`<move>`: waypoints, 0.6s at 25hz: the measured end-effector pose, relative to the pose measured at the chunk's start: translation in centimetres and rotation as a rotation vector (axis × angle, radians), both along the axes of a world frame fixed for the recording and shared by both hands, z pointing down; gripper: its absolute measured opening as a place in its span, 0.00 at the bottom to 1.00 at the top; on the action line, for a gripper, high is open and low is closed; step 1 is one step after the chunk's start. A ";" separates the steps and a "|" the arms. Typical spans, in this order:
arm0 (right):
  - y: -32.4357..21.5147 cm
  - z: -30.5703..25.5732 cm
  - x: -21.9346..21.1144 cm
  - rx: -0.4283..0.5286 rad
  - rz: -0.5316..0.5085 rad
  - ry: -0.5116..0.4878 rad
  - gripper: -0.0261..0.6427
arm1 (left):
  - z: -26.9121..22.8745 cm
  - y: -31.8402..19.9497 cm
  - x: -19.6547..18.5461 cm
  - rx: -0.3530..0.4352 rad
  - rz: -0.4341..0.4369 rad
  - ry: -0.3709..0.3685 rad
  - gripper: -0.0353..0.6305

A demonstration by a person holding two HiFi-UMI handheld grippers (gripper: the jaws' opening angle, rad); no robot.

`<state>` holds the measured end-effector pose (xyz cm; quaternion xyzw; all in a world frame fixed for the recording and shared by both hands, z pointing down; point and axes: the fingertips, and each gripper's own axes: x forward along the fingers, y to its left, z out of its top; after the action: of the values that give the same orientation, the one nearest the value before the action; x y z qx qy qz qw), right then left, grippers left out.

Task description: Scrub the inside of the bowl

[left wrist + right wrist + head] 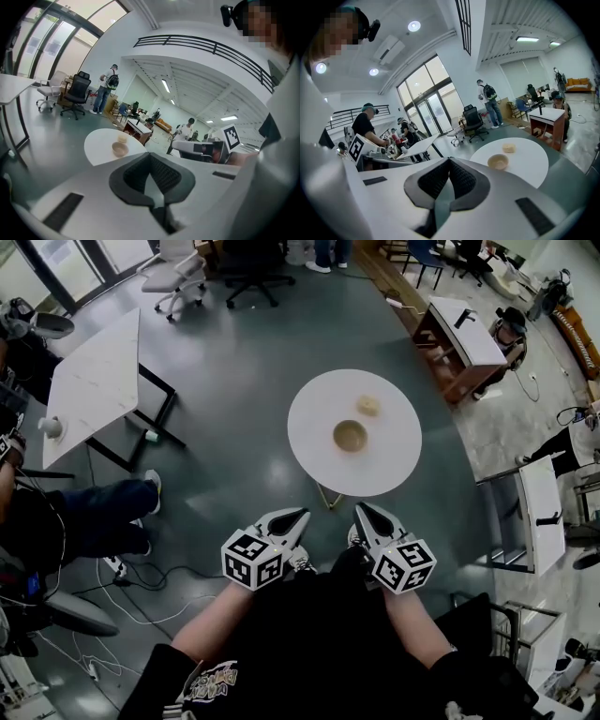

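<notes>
Nearest: person's black shirt [309,643]; the print at its lower left is too small to read. Left gripper [300,515]: jaws clenched together, nothing between them; its cube carries black-and-white square markers, no legible text. Right gripper [362,511]: jaws likewise closed, empty, same kind of markers. Both held low, short of the round white table [314,451]. Tan bowl [350,436] stands upright near the table's middle, well apart from both grippers. Pale lump [368,406] lies just beyond the bowl, slightly right.

Three views, all toward round table [319,418]
</notes>
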<state>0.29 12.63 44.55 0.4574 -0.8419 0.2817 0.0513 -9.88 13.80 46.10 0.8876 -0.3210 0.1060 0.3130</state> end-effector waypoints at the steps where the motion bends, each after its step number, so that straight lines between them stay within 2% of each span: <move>1: -0.1 0.1 0.0 -0.003 -0.003 0.000 0.07 | 0.1 -0.1 0.0 -0.003 -0.003 0.002 0.06; 15: -5.2 0.3 2.3 -0.012 -0.064 -0.007 0.07 | 0.2 -4.2 2.2 -0.014 -0.075 -0.003 0.06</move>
<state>2.58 7.40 44.86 0.4289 -0.8546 0.2866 0.0598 -7.69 9.63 46.27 0.8725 -0.3536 0.0977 0.3227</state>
